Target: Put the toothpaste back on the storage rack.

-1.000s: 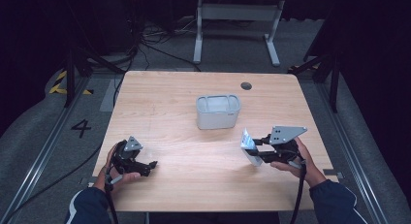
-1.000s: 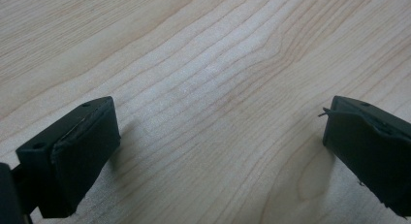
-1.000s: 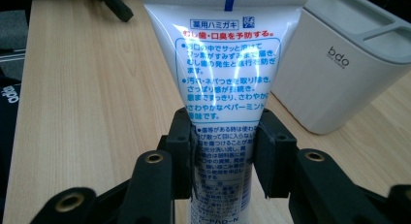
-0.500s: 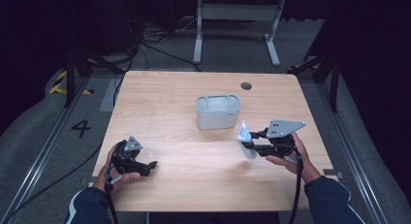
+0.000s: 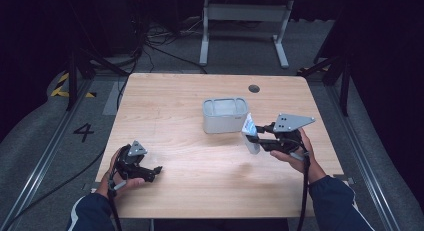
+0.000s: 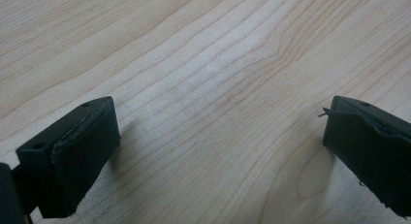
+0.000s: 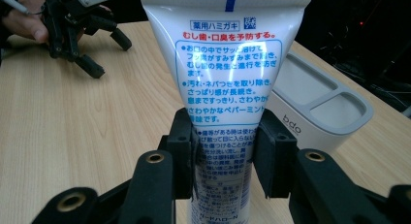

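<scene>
Right tool (image 7: 224, 158) pinches a glossy white tube (image 7: 225, 83), flat crimped end up, just beside the grey two-cell bin (image 5: 225, 115). Left tool (image 6: 218, 151) spread over woodgrain tabletop (image 6: 203, 64).

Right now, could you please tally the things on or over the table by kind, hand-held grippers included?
Toothpaste tube, clamped between the jaws of the right gripper: 1
White holder with grey-rimmed compartments: 1
Hand-held grippers, counting the left gripper resting on the table: 2
Total: 4
</scene>
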`<state>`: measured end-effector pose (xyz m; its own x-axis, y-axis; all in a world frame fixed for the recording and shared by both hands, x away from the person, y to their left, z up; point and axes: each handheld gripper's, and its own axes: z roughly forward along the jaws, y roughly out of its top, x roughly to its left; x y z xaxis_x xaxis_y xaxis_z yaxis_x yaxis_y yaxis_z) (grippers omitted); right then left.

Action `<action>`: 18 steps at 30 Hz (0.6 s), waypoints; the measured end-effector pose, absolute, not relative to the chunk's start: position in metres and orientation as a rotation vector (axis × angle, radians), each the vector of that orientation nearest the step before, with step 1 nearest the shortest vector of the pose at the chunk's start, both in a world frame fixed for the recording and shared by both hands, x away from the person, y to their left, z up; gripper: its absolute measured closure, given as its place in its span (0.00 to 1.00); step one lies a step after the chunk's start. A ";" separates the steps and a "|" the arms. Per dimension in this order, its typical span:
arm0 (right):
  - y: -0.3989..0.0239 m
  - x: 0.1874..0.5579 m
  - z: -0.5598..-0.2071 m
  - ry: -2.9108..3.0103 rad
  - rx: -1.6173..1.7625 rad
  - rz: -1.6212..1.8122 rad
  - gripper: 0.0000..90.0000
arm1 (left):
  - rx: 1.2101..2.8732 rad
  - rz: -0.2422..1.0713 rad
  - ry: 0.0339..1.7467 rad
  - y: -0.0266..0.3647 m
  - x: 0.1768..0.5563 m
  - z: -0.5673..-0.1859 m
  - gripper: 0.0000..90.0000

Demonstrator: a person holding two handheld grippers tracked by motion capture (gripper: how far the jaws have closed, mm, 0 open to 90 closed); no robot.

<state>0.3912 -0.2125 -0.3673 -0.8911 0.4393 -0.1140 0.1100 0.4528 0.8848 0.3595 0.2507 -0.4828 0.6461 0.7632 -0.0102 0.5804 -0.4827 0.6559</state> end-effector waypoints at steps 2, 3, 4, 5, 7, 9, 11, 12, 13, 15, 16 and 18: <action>-0.211 0.393 -0.366 2.373 0.472 1.424 0.72 | 2.231 0.376 1.040 0.251 0.360 -0.483 0.00; -0.211 0.394 -0.365 2.370 0.473 1.427 0.72 | 2.231 0.376 1.039 0.251 0.360 -0.483 0.00; -0.210 0.395 -0.365 2.365 0.476 1.432 0.72 | 2.231 0.376 1.038 0.251 0.360 -0.483 0.00; -0.210 0.396 -0.364 2.364 0.478 1.435 0.72 | 2.231 0.376 1.039 0.251 0.360 -0.483 0.00; -0.208 0.398 -0.363 2.357 0.479 1.441 0.72 | 2.232 0.376 1.039 0.251 0.360 -0.483 0.00; -0.207 0.399 -0.361 2.352 0.479 1.447 0.72 | 2.231 0.376 1.041 0.251 0.359 -0.483 0.00; -0.206 0.401 -0.358 2.346 0.477 1.455 0.72 | 2.231 0.376 1.040 0.251 0.360 -0.483 0.00; -0.205 0.401 -0.357 2.343 0.476 1.459 0.72 | 2.232 0.376 1.040 0.251 0.359 -0.483 0.00; -0.204 0.402 -0.355 2.340 0.473 1.457 0.72 | 2.232 0.376 1.040 0.251 0.360 -0.483 0.00; -0.203 0.403 -0.352 2.333 0.471 1.461 0.72 | 2.231 0.376 1.040 0.251 0.360 -0.483 0.00; -0.203 0.403 -0.352 2.333 0.471 1.461 0.72 | 2.231 0.376 1.040 0.251 0.360 -0.483 0.00; -0.201 0.405 -0.349 2.324 0.466 1.469 0.72 | 2.231 0.375 1.041 0.251 0.359 -0.483 0.00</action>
<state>0.4051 -0.2012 -0.3488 -0.8840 0.4524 -0.1180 0.0875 0.4080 0.9088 0.3595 0.2506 -0.4828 0.6458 0.7635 -0.0109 0.5809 -0.4819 0.6560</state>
